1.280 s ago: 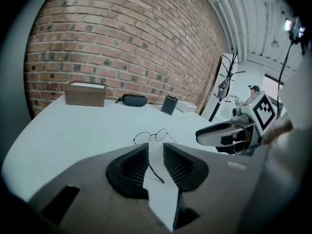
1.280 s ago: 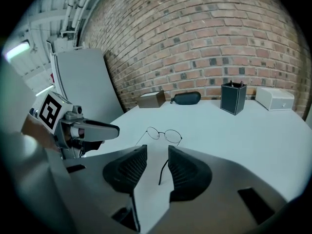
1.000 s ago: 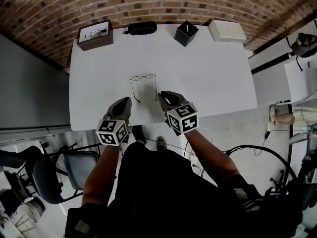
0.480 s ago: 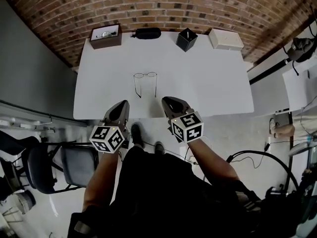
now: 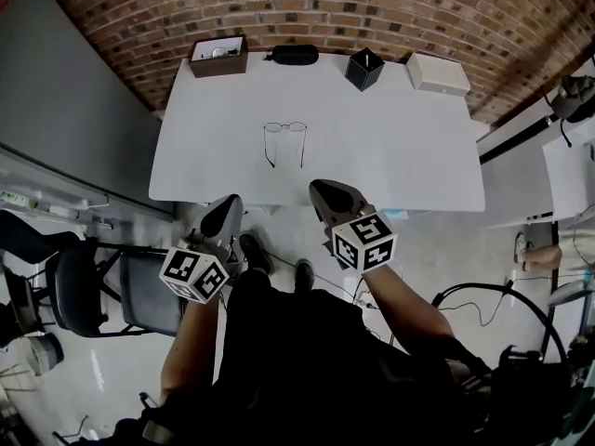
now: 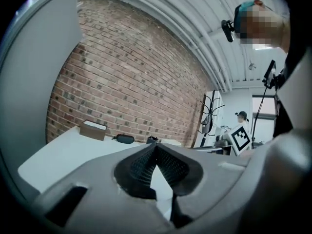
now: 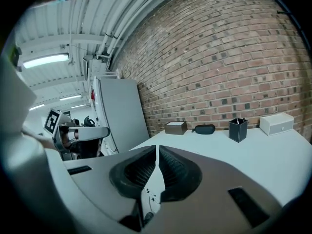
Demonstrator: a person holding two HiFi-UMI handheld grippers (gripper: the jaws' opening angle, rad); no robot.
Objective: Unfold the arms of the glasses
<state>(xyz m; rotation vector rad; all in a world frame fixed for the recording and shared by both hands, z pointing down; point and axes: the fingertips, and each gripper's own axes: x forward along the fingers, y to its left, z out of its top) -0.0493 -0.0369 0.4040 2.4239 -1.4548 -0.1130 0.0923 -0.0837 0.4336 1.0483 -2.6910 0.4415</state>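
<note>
The wire-framed glasses (image 5: pixel 284 137) lie on the white table (image 5: pixel 400 147) with both arms spread out toward me. My left gripper (image 5: pixel 232 201) is held back past the table's near edge, left of the glasses, and is shut on nothing. My right gripper (image 5: pixel 317 187) is at that same edge, below and right of the glasses. Its jaws have just been closing and are shut with nothing between them. The left gripper (image 6: pixel 156 145) and the right gripper (image 7: pixel 156 147) each show ribbed pads meeting at the tips in their own views.
Along the table's far edge stand a brown box (image 5: pixel 218 56), a black glasses case (image 5: pixel 296 55), a black pen holder (image 5: pixel 364 68) and a white box (image 5: pixel 437 72). A brick wall runs behind. A chair (image 5: pixel 93 305) stands on the floor at my left.
Both grippers have drawn back from the glasses toward me and risen, from over the table's front to past its near edge. The glasses lie unmoved.
</note>
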